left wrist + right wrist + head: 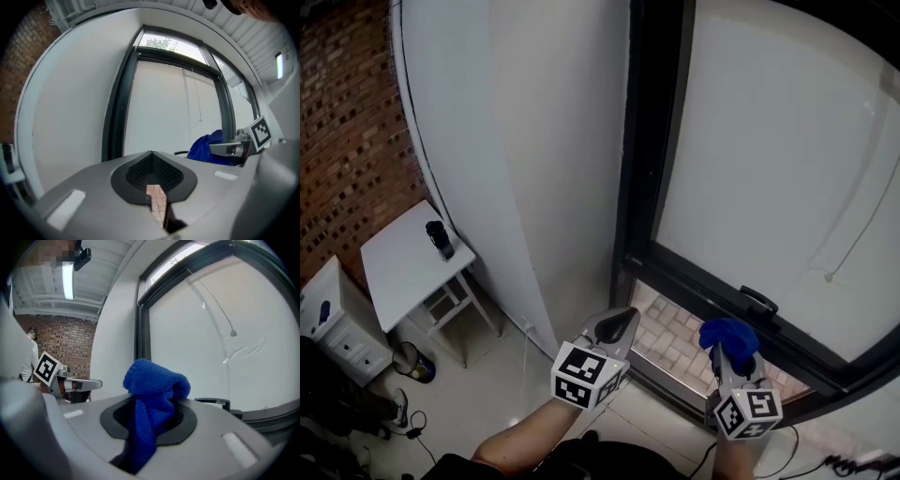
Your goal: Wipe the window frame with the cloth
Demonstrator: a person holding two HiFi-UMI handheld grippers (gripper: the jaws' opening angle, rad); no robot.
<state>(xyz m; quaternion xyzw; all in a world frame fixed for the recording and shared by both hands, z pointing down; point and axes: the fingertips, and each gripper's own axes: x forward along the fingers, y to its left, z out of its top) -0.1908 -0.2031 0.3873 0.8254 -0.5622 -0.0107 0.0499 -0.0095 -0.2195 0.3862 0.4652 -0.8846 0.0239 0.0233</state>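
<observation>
A blue cloth (pixel 729 335) is bunched at the tip of my right gripper (pixel 732 359), whose jaws are shut on it. It hangs just below the black window frame's bottom rail (pixel 712 292), near the window handle (pixel 758 300). In the right gripper view the cloth (pixel 154 387) bulges above the jaws, a little short of the frame's upright (pixel 142 333). My left gripper (pixel 620 324) is shut and holds nothing. It points at the frame's lower left corner. The left gripper view shows the cloth (pixel 205 147) off to the right and the frame's upright (pixel 117 108) ahead.
A white wall panel (pixel 534 141) stands left of the window, with a brick wall (pixel 347 141) beyond it. Below left are a small white table (pixel 403 267) carrying a dark cup (pixel 441 239), a white cabinet (pixel 333 323), and cables on the floor. A blind cord (pixel 220 310) hangs across the pane.
</observation>
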